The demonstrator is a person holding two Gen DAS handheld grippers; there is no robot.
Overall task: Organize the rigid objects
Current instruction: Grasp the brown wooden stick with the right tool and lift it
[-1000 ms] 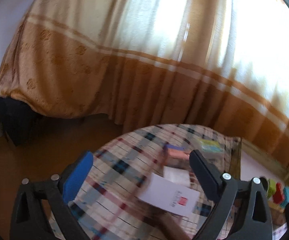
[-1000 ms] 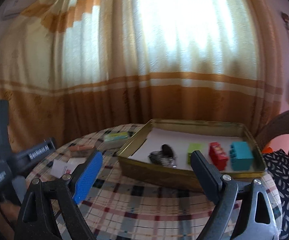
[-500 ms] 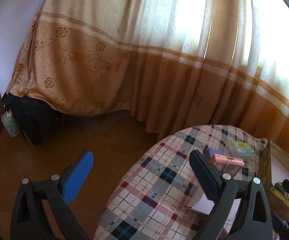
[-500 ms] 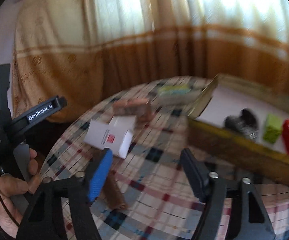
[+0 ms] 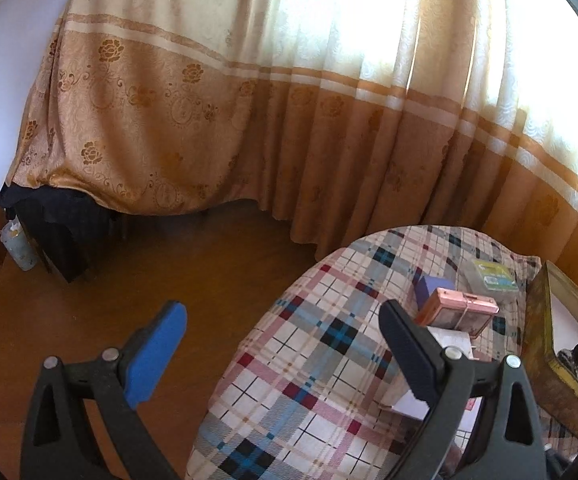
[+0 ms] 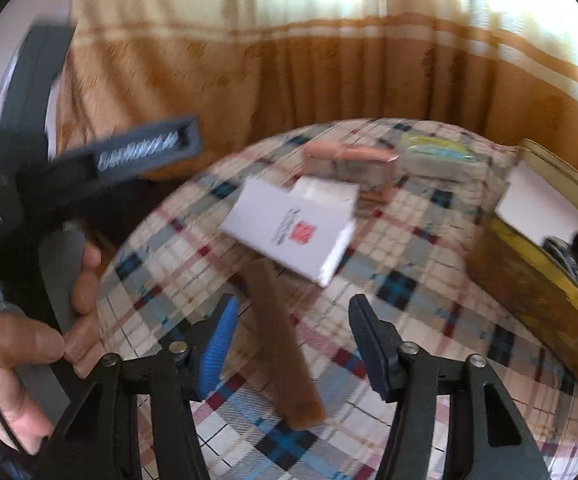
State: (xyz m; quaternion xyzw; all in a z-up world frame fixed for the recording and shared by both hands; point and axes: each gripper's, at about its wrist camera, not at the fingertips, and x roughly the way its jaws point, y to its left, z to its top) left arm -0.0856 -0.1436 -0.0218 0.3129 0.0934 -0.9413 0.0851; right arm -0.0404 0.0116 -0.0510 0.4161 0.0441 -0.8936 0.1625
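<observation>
A brown flat bar [image 6: 285,340] lies on the plaid tablecloth [image 6: 409,280], one end tucked under a white box with a red logo [image 6: 289,232]. My right gripper [image 6: 292,312] hangs just over the bar with its jaws closing. The bar sits between the fingers, with gaps on both sides. Behind the white box are a pink box [image 6: 349,160] and a green-yellow pack [image 6: 437,152]. My left gripper [image 5: 281,314] stands open and empty over the table's left edge. Its right finger hides part of the white box [image 5: 449,340], beside the pink box [image 5: 461,312] and a purple block [image 5: 429,286].
A gold tin tray [image 6: 529,280] at the right holds a dark object and coloured blocks. A hand [image 6: 21,344] grips the left tool's handle at the left. Curtains hang behind the round table, and brown floor [image 5: 169,272] lies to its left.
My right gripper tipped downward and swung left from the tray to the brown bar, and its jaws narrowed. The left gripper's view shifted left off the white box.
</observation>
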